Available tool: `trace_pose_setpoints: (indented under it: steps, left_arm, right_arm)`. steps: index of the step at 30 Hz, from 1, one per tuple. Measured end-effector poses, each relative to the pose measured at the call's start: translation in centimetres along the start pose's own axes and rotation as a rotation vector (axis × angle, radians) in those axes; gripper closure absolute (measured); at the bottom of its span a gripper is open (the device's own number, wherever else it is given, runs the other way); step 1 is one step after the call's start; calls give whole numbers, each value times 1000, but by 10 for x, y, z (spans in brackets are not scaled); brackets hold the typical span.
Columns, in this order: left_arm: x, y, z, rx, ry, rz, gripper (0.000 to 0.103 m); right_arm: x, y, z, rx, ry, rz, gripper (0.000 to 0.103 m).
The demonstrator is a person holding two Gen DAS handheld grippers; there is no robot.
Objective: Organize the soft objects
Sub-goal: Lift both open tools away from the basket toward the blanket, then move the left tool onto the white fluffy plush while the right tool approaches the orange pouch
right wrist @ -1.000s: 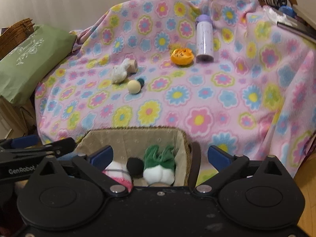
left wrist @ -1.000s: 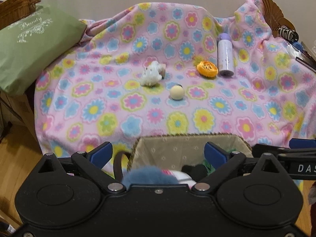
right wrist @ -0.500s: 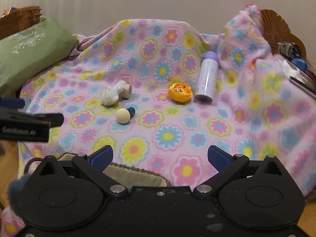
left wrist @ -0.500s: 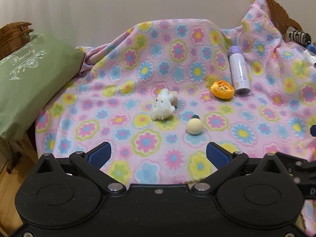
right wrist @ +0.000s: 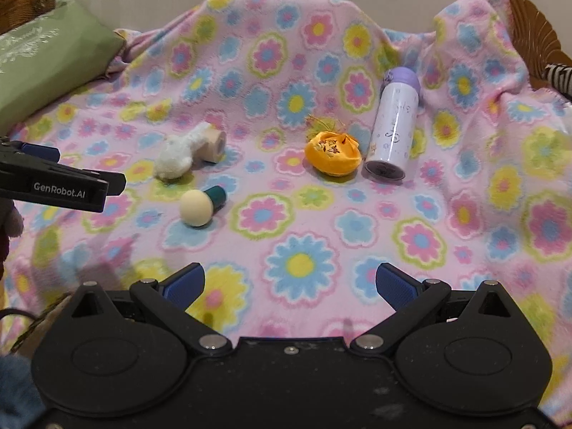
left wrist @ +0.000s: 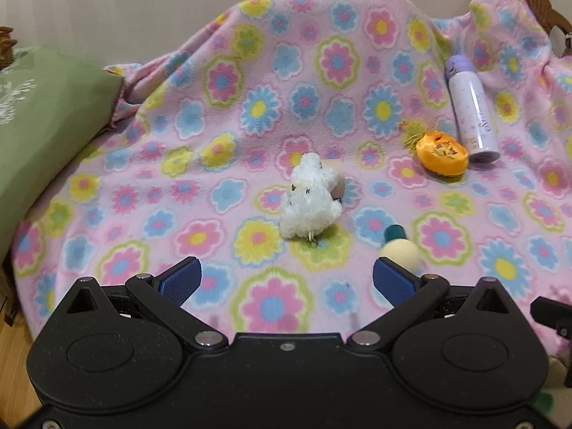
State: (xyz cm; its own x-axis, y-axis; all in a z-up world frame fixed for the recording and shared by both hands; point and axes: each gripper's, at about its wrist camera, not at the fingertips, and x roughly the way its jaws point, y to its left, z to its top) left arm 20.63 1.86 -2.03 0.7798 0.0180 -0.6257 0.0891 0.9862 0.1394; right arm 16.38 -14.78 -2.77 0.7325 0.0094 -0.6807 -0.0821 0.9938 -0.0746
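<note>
Left wrist view: the left gripper hangs over the near part of a flowered pink blanket, its blue-padded fingers spread wide with nothing between them. Just beyond it lies a white plush toy, leaning against a small beige roll on its far right side. Near and to the right of the toy lies a cream sponge ball with a teal cap, close beside the gripper's right finger. Farther right sits an orange pouch, and just right of it a lilac bottle lies with its cap pointing away. A green cushion rests at the far left.

Right wrist view: the right gripper is also held apart and empty, above the blanket's near edge. The plush, ball, pouch and bottle lie well beyond it, and the left gripper reaches in from the left. At the near left corner a basket rim shows, with a blue fluffy thing beside it.
</note>
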Motion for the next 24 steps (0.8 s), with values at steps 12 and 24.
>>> trace_pose_setpoints:
  steps: [12, 24]
  left_arm:
    - [53, -5, 15, 14, 34, 13, 4]
    - [84, -10, 21, -14, 87, 12, 4]
  right_arm:
    - [56, -18, 16, 36, 53, -48, 1]
    - [77, -23, 17, 72, 91, -29, 1]
